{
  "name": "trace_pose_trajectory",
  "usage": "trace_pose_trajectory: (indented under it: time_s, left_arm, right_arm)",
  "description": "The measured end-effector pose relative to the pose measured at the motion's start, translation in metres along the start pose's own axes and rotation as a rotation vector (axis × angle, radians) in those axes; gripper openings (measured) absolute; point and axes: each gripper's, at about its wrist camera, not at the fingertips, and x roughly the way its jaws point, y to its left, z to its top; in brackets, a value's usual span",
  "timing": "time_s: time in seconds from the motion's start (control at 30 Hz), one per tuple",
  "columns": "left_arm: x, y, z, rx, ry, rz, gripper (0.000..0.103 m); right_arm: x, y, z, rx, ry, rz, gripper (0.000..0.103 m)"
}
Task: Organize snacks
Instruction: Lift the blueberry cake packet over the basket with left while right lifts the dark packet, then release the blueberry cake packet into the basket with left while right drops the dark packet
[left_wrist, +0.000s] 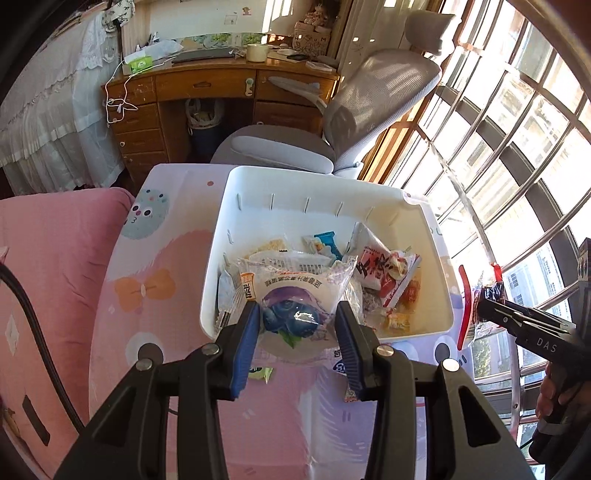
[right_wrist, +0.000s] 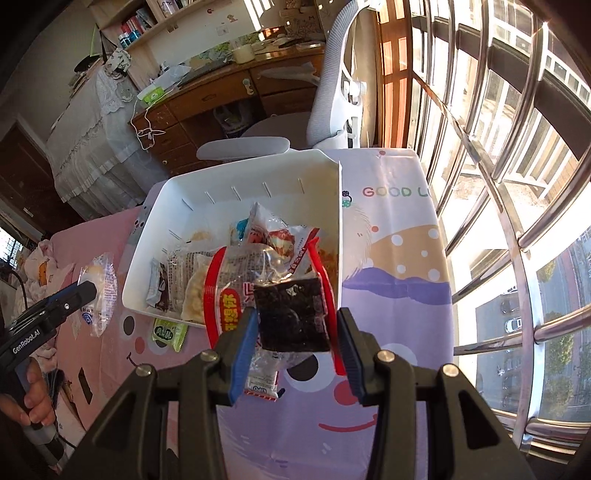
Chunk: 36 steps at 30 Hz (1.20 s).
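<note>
Left gripper (left_wrist: 295, 325) up over the near rim of the white plastic bin (left_wrist: 406, 206), its blue-padded fingers (left_wrist: 247, 332) pinching a clear pouch printed with blueberries (left_wrist: 295, 295) — the pouch hangs half over the bin's edge, above the snacks piled inside. Over on the other side, the right gripper (right_wrist: 297, 332) clamps a red-edged clear packet with a dark seaweed-like block inside (right_wrist: 291, 317), held just in front of the bin's near wall, above the pastel cartoon tablecloth (right_wrist: 388, 277). A small green sachet (right_wrist: 168, 334) lies on the cloth just beside the bin — outside it. Red-and-white wrappers (left_wrist: 384, 273) sit deeper in the bin, toward the window side.
</note>
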Motion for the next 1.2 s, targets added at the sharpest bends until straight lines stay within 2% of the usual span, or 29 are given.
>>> trace_pose_trajectory:
  time_s: [0.2, 0.47, 0.57, 0.7, 0.77, 0.83, 1.03, 1.2]
  left_arm:
    - [0.014, -0.001, 0.020, 0.004, -0.026, -0.013, 0.038]
    - [0.034, -0.004, 0.040, 0.008, 0.009, -0.006, 0.036]
    - [0.038, -0.004, 0.040, 0.004, 0.029, -0.007, 0.044]
    - [0.039, -0.003, 0.038, -0.003, 0.043, -0.007, 0.047]
    - [0.039, -0.001, 0.036, -0.014, 0.051, -0.002, 0.058]
    - [0.036, 0.001, 0.034, -0.026, 0.055, 0.001, 0.062]
    - [0.023, 0.011, 0.021, -0.045, 0.056, 0.006, 0.070]
    - [0.009, 0.025, 0.003, -0.068, 0.047, 0.007, 0.071]
  right_arm:
    - [0.022, 0.006, 0.013, -0.007, 0.001, 0.035, 0.043]
    - [0.048, 0.006, 0.018, 0.028, 0.049, 0.099, 0.044]
    - [0.052, 0.005, 0.018, 0.035, 0.062, 0.104, 0.044]
    - [0.050, 0.003, 0.016, 0.043, 0.062, 0.101, 0.045]
    - [0.049, 0.002, 0.016, 0.048, 0.063, 0.098, 0.045]
    - [0.046, 0.001, 0.014, 0.056, 0.059, 0.095, 0.045]
    - [0.036, 0.002, 0.004, 0.073, 0.052, 0.085, 0.047]
    - [0.030, 0.004, -0.008, 0.076, 0.052, 0.071, 0.048]
